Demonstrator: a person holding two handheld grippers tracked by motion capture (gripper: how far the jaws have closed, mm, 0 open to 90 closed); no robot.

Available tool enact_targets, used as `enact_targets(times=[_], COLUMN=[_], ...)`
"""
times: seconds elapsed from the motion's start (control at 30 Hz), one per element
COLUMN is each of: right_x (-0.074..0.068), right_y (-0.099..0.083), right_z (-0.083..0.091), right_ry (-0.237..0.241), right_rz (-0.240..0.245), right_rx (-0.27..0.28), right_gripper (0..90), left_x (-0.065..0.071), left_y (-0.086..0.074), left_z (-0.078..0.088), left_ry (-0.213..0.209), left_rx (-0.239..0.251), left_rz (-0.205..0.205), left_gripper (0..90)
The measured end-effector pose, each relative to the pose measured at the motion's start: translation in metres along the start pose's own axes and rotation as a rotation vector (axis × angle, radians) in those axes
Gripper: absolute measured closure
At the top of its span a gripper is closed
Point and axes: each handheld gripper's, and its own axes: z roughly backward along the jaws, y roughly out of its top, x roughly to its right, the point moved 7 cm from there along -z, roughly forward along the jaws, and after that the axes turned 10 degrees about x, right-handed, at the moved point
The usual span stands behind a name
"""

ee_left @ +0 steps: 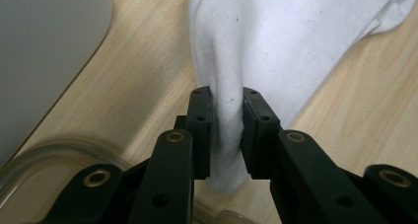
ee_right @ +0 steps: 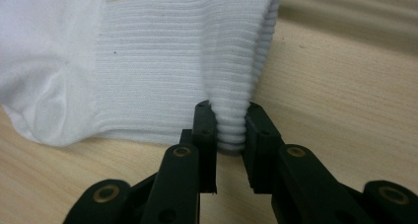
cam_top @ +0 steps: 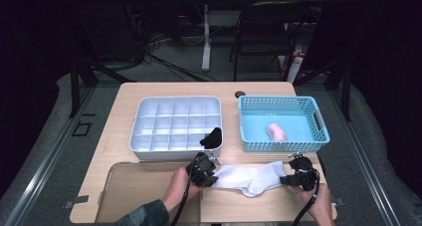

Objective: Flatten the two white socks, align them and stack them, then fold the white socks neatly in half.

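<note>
White sock [cam_top: 249, 178] lying flat on the counter [cam_top: 114, 136], gripped at both ends. The left claw [ee_left: 226, 116] is clamped on the toe end, a fold of cloth pinched between its pads; the right claw [ee_right: 230, 128] is clamped on the ribbed cuff, whose edge bunches between its pads. In the high view the left claw [cam_top: 209, 172] and right claw [cam_top: 290, 175] sit at opposite ends of the sock, near the counter's front edge.

Step in hand, as judged: taking hold of the sock to lift, stretch or fold it. For a clean result both pinches should take both layers of cloth — the cuff bite looks shallow, at the very edge, and could slip under tension. Raising the two ends together and level should keep the sock from twisting.

Containers, near to far from the sock: a clear lid or tray [cam_top: 134, 191] just left of it, on the counter's front corner, with nothing seen in it; behind the sock, a white divided organiser [cam_top: 176, 124], its cells bare save for a dark item [cam_top: 212, 138] in the near right cell, probably a rolled black sock; behind the sock's cuff end, a blue basket [cam_top: 281, 121] holding one pale pink item [cam_top: 276, 132], too small to identify.
</note>
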Motion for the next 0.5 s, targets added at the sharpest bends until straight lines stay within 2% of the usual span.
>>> enact_targets(times=[0.27, 0.5], right_x=[0.001, -0.003], right_y=[0.002, 0.006], right_z=[0.002, 0.012], right_ry=[0.001, 0.010], right_rz=[0.007, 0.014], right_rx=[0.008, 0.047], right_gripper=[78.2, 78.1], left_x=[0.002, 0.003], left_y=[0.000, 0.001], left_z=[0.000, -0.001], left_ry=[-0.014, -0.020], left_rx=[0.004, 0.015], left_rz=[0.005, 0.013], left_gripper=[76.8, 76.7])
